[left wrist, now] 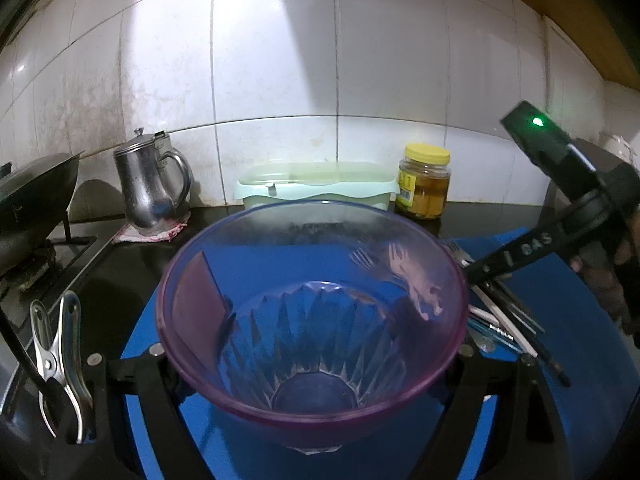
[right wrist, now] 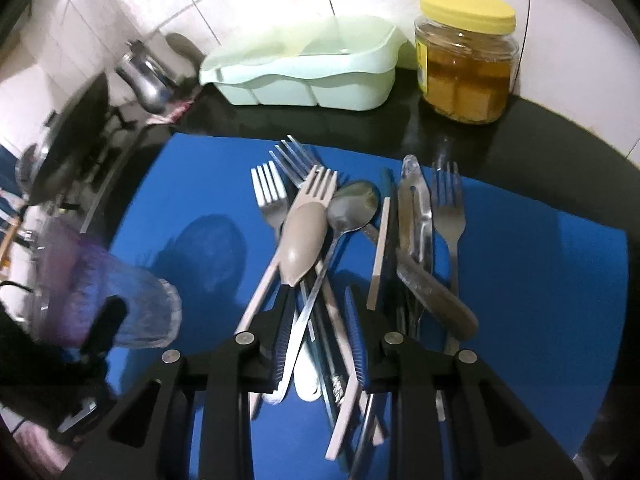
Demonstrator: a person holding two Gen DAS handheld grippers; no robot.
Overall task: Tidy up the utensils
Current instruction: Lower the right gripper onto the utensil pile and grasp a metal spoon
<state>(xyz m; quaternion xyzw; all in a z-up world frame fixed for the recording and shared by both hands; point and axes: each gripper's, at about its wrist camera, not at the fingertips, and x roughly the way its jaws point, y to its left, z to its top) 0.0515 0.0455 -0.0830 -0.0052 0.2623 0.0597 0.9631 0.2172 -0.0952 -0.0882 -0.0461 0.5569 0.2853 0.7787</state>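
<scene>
Two grippers at work: left gripper [left wrist: 316, 364] pinches a purple glass [left wrist: 312, 320] by its sides, tilted over the blue mat [right wrist: 520, 260]. Right gripper [right wrist: 316, 344] sits down in the utensil pile [right wrist: 320, 240] on the mat, pads either side of several handles; can't tell if it's gripping any yet.

Left of cutlery pile [right wrist: 320, 240]: bare blue mat [right wrist: 208, 184].
Behind pile: green box [right wrist: 304, 80], jar [right wrist: 466, 60] block the wall.
</scene>
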